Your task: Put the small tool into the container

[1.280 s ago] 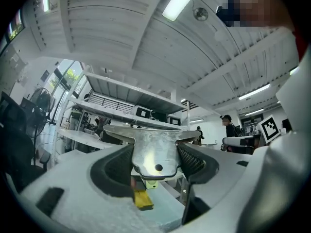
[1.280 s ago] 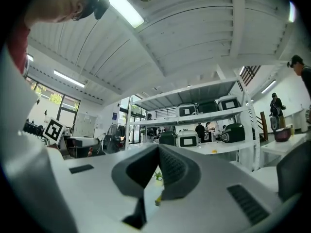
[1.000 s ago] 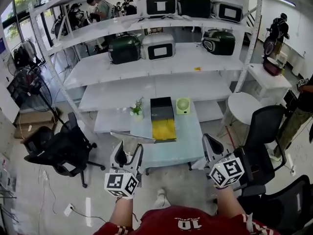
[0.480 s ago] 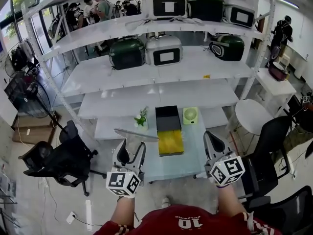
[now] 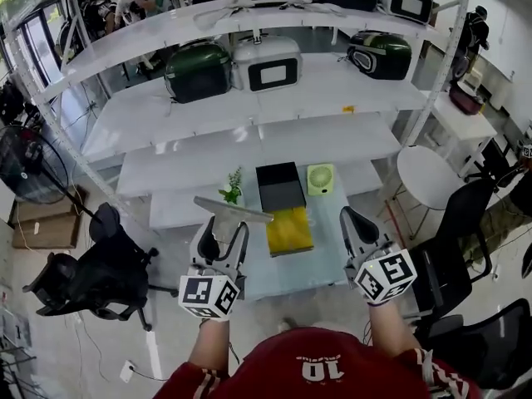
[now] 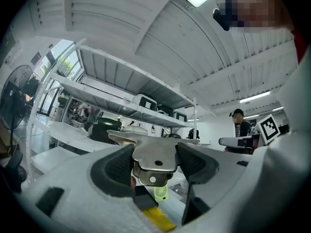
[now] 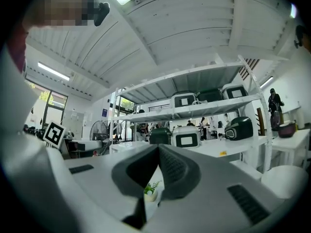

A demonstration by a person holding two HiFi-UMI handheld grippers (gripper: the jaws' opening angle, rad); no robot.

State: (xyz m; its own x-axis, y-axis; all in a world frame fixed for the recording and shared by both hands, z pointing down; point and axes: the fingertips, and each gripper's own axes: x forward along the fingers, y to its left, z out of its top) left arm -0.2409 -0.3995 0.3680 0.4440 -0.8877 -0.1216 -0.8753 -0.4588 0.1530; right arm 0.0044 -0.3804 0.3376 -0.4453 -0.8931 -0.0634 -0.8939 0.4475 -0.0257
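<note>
A flat metal tool is pinched crosswise between the 2 jaws of the left gripper, its blade reaching past both jaws and farther past the right one in the head view. The 2 jaws of the right gripper are pressed together, and nothing is seen between them. Both grippers are held up side by side, well apart, over the near edge of a low table. The black container is set on that table beyond the jaws, ahead of the gap between the 2 grippers and well apart from the tool. A yellow slab lies touching the container's near side, closer to the jaws. In the left gripper view the container and slab are seen below the tool, between the 2 jaws. A small potted plant stands just left of the container, straight ahead of the left jaws, and is also seen in the right gripper view under the point where those jaws meet. A pale green fan stands just right of the container, ahead of the right jaws. Farther beyond the jaws, white shelves are loaded with green and white cookers. Black office chairs are seen to either side of the table.
</note>
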